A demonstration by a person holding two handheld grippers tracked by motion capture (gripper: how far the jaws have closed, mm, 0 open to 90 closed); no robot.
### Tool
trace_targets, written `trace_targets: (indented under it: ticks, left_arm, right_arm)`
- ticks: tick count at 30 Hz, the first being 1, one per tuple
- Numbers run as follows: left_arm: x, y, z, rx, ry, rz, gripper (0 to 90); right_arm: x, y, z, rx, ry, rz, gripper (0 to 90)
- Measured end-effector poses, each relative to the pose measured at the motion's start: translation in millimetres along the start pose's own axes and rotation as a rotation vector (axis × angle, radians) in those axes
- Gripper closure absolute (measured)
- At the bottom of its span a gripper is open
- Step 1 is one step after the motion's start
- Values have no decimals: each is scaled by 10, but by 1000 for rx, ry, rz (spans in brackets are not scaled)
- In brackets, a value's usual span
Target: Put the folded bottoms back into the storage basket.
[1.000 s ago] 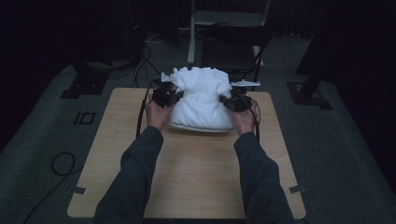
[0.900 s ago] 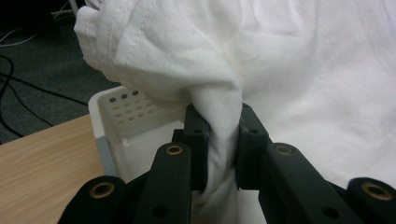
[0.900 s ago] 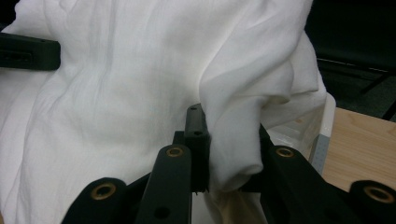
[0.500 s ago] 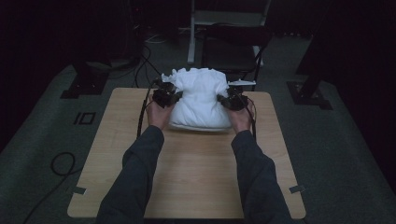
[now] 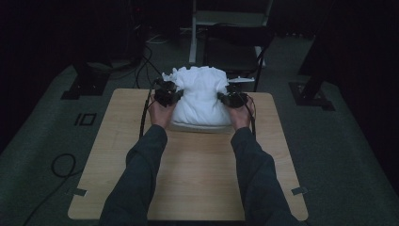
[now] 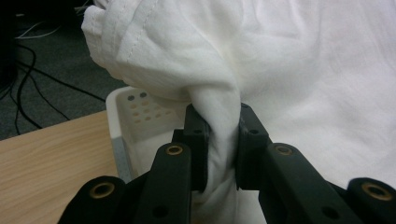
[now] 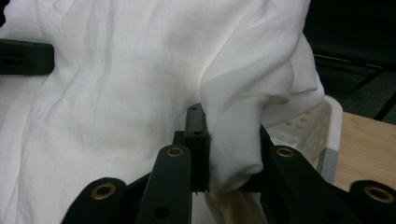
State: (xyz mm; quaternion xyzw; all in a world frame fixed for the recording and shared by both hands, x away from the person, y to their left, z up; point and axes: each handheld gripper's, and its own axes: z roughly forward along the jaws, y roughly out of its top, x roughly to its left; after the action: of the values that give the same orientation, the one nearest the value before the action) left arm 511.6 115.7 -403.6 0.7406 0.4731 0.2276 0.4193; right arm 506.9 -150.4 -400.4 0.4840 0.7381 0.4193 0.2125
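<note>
Overhead, a white cloth (image 5: 200, 96) heaped in a perforated white basket (image 6: 140, 116) is pinched by the left gripper (image 5: 167, 94) and right gripper (image 5: 231, 99), jaws closed on folds.

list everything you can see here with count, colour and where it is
cloth: one, white, heaped over the basket at the far middle of the table, pinched on both sides
basket: one, white with small holes in its wall, under the cloth
table: one, light wood, centre of the high view
chair: one, dark, on the floor behind the table
cables: several, black, on the grey floor left of and behind the table
left gripper: one, black, left side of the cloth, jaws shut on a fold
right gripper: one, black, right side of the cloth, jaws shut on a fold
forearms: two, dark sleeves, entering from the bottom edge
</note>
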Motion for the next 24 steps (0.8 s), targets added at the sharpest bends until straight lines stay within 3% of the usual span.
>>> trace_targets:
  ticks: [11,18,24]
  left_arm:
    - [-26,119,79,-14,30,20,780]
    - [-44,65,170,-13,56,49,780]
    - [-16,-65,258,12,52,37,780]
  right_arm:
    - [-39,81,44,-11,-17,-1,781]
    - [-60,59,112,-11,-36,-11,781]
    - [-67,-10,186,7,-34,-15,780]
